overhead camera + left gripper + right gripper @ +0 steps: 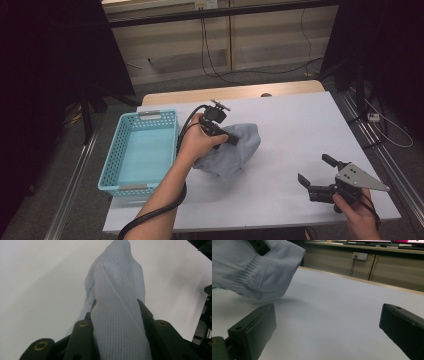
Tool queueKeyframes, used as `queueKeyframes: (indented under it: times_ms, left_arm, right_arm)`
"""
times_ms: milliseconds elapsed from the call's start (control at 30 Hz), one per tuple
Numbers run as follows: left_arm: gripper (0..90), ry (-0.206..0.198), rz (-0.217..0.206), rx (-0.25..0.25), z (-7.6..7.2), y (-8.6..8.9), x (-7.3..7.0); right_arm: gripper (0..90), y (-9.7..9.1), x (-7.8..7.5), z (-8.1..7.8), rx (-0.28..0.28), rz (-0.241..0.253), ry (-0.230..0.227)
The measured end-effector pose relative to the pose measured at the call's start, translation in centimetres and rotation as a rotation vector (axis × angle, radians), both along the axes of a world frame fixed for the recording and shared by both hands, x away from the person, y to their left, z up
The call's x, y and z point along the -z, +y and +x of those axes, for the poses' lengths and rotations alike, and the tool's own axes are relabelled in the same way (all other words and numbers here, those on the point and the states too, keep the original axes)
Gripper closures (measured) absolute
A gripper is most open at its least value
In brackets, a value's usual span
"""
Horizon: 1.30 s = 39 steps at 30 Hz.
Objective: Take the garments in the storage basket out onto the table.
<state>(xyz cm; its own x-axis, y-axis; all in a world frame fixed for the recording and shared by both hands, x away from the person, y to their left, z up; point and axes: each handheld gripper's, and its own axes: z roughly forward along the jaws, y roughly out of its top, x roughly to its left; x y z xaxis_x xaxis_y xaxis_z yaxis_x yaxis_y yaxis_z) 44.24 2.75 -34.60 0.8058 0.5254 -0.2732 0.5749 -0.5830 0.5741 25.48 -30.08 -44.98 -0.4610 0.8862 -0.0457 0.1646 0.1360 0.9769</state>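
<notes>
Where my left tongs (231,140) clench the pale-blue knit garment (235,150), their tips are buried in folds; at nine o'clock sits a turquoise basket (119,165); right tongs (314,172) gape, released.

We see the basket (138,150) on the left part of the table (300,130), reaching to its left edge. Just right of it, at mid-table, lies the bunched knit garment (232,152), with the left gripper (227,139) on top of it. The right gripper (312,177) sits well apart, near the table's near right corner.
</notes>
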Motion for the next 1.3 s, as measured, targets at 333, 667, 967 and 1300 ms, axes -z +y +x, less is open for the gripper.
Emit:
queueKeyframes:
  times_ms: [333,667,967,1300]
  left_arm:
    - [61.1,0.008,-0.011,0.022,0.0,-0.9,1.3]
    - [50.4,-0.007,-0.047,-0.037,0.3,0.1,1.3]
    - [32.9,-0.066,-0.083,-0.046,-0.6,2.0,0.6]
    - [18.7,-0.132,-0.091,-0.066,-1.6,5.2,0.9]
  right_arm:
    - [0.5,0.1,0.0,0.0,-0.009,-0.014,-0.001]
    - [0.5,0.2,0.1,0.0,-0.016,-0.020,0.003]
    - [0.5,0.5,0.1,0.0,-0.024,-0.032,0.008]
    - [0.5,0.7,0.0,0.4,-0.030,-0.035,0.028]
